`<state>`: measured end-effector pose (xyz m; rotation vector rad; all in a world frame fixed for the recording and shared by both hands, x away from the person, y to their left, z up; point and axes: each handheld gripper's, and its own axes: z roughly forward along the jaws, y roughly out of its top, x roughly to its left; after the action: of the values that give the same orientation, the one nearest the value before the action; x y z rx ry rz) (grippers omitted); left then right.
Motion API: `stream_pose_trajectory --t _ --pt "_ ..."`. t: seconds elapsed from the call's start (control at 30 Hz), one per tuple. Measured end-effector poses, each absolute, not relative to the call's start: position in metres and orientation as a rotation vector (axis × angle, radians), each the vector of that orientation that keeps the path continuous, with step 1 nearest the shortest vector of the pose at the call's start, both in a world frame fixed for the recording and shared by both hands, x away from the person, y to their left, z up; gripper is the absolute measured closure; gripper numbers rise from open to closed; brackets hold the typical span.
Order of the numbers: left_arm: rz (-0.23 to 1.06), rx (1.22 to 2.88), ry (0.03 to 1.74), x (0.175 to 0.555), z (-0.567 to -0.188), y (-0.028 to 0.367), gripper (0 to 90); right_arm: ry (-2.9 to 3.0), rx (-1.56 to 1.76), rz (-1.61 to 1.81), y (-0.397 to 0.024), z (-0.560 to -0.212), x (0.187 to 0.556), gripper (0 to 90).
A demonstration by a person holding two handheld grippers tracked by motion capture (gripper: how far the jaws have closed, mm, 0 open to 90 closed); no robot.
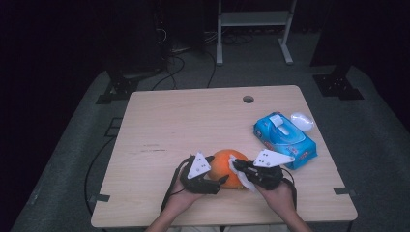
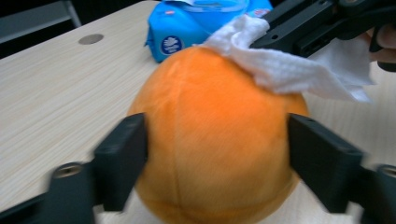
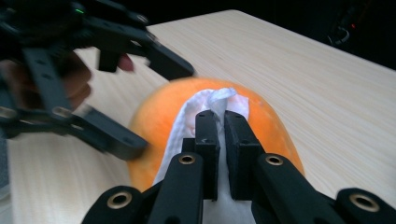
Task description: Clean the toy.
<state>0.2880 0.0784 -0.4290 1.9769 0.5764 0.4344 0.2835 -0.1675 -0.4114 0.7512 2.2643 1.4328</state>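
Note:
An orange plush ball [image 1: 222, 162] rests on the wooden table [image 1: 193, 116] near its front edge. My left gripper [image 1: 218, 167] has its jaws on either side of the ball [image 2: 210, 102], and both pads touch its flanks. My right gripper [image 1: 236, 164] comes in from the right, shut on a white wipe [image 2: 289, 70] that lies draped over the top of the ball. In the right gripper view the closed jaws [image 3: 223, 121] pinch the wipe [image 3: 187, 121] against the orange surface [image 3: 266, 121], with the left gripper [image 3: 166, 109] beyond.
A blue pack of wipes [image 1: 285, 137] lies to the right of the ball, with a small white object [image 1: 302, 121] behind it. A round cable hole [image 1: 248, 99] sits near the table's far edge. Bare wood stretches across the left and middle.

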Motion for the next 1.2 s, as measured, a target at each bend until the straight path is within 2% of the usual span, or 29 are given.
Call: stream_pose_trajectory --t 0.07,0.13,0.17,0.27,0.37,0.53,0.77,0.87,0.93,1.2 --pt "0.395 1.979 0.607 0.292 -0.431 0.08 10.7 2.256 0.778 1.445 -0.171 -0.412 0.285 83.8" --pt "0.337 1.996 0.624 0.295 -0.435 0.079 11.6 2.248 0.785 1.445 -0.173 -0.411 0.286 83.8" --pt "0.332 1.988 0.626 0.295 -0.438 0.079 14.3 2.247 0.788 1.444 -0.173 -0.411 0.287 83.8" --pt "0.372 1.999 0.606 0.293 -0.435 0.078 29.9 2.244 0.786 1.442 -0.17 -0.411 0.285 83.7" --pt "0.424 2.001 0.569 0.288 -0.431 0.073 35.3 2.244 0.719 1.452 -0.162 -0.405 0.277 83.7" --pt "0.49 2.029 0.513 0.28 -0.429 0.065 35.8 2.278 0.639 1.435 -0.146 -0.402 0.268 83.8" --pt "0.499 2.042 0.49 0.281 -0.43 0.066 35.3 2.185 0.793 1.431 -0.181 -0.401 0.284 83.8" --pt "0.467 2.033 0.511 0.283 -0.43 0.067 29.3 2.18 0.832 1.432 -0.188 -0.405 0.287 83.8" --pt "0.459 2.036 0.519 0.284 -0.43 0.067 27.9 2.192 0.803 1.427 -0.181 -0.404 0.284 83.7" --pt "0.529 2.054 0.451 0.277 -0.43 0.063 33.8 2.264 0.646 1.426 -0.148 -0.4 0.267 83.7"
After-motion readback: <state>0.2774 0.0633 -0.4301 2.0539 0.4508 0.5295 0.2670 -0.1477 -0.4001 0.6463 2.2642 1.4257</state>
